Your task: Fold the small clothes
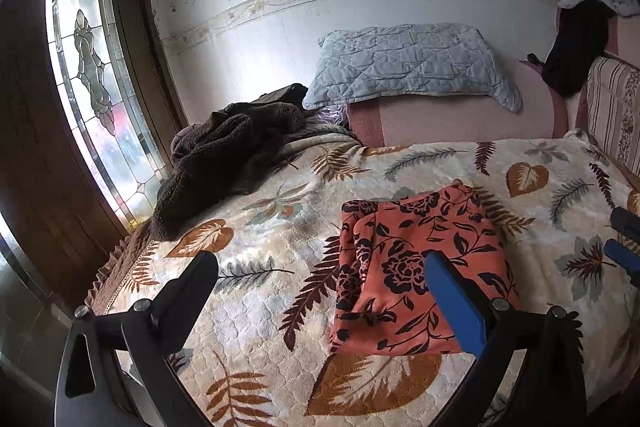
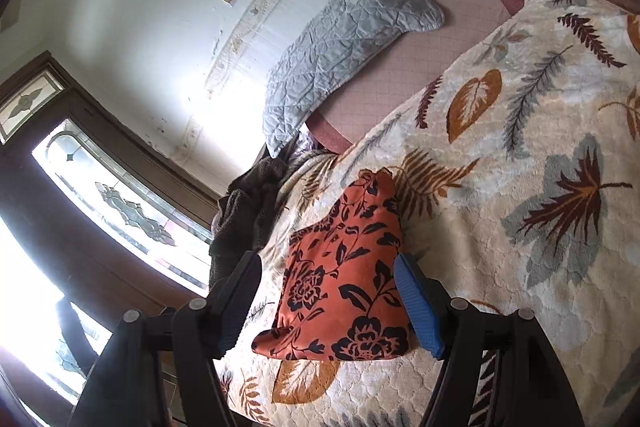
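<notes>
A folded orange garment [image 1: 420, 227] with a black flower print lies flat on the leaf-patterned blanket [image 1: 280, 307] that covers the bed. My left gripper [image 1: 320, 261] hovers above the garment's near left part, open, with nothing between its fingers. At the right edge of the left wrist view the right gripper [image 1: 616, 233] shows its black and blue fingertips, apart from the cloth. In the right wrist view the garment [image 2: 344, 291] lies below and ahead of the right gripper [image 2: 326, 263], which is open. Its blue pad [image 2: 416, 299] is clear of the fabric.
A dark brown fleece garment [image 1: 228, 147] is heaped at the bed's far left corner. A grey quilted pillow [image 1: 412, 63] leans on the wall, with a black item [image 1: 576, 47] and a striped cushion [image 1: 616, 107] at the right. A stained-glass door [image 1: 88, 67] stands left of the bed.
</notes>
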Motion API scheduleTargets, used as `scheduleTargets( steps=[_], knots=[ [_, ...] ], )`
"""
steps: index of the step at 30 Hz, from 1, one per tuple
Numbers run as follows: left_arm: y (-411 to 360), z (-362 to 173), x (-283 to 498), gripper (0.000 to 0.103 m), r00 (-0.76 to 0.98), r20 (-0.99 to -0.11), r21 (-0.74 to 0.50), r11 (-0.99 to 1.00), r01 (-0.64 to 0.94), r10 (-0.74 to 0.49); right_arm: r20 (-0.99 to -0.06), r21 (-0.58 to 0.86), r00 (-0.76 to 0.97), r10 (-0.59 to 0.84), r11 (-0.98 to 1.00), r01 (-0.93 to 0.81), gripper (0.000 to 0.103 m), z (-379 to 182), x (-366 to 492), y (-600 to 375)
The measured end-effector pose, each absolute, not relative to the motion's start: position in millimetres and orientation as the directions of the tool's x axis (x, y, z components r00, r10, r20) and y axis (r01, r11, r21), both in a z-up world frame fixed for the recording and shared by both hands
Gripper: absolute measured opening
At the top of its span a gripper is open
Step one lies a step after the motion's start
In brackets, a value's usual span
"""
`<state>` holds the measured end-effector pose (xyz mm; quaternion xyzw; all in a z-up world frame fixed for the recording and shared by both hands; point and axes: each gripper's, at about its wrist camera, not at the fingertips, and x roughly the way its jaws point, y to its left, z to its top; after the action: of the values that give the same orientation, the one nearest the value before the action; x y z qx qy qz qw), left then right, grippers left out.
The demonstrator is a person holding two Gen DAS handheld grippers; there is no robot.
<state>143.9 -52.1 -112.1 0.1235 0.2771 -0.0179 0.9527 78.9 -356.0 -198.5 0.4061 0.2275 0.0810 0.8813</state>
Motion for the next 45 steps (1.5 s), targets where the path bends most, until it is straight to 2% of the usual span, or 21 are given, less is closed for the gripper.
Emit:
scheduleTargets(
  steps=[5,16,25,45],
  knots=[
    [-50.3,-110.4,141.5,0.102,0.855,-0.514,0.244,0.967,0.068,0.07,-0.289,0.708,0.904,0.316,0.706,-0.021,0.072,-181.7,75.6,-344.2],
    [-35.2,-77.3,106.3,0.102,0.875,-0.483,0.18,0.981,0.064,0.031,-0.324,0.465,0.928,0.186,0.885,-0.014,0.072,-151.6,37.8,-285.4],
    [-25.6,-48.8,69.5,0.102,0.904,-0.427,0.158,0.985,0.066,0.008,-0.354,0.342,0.929,0.108,0.94,0.021,0.072,-126.3,-3.8,-253.4],
    [-2.0,-1.0,24.3,0.103,0.94,-0.339,0.11,0.994,0.011,0.027,-0.306,0.225,0.952,-0.001,0.972,0.073,0.073,-50.1,-55.5,-223.7]
  ],
)
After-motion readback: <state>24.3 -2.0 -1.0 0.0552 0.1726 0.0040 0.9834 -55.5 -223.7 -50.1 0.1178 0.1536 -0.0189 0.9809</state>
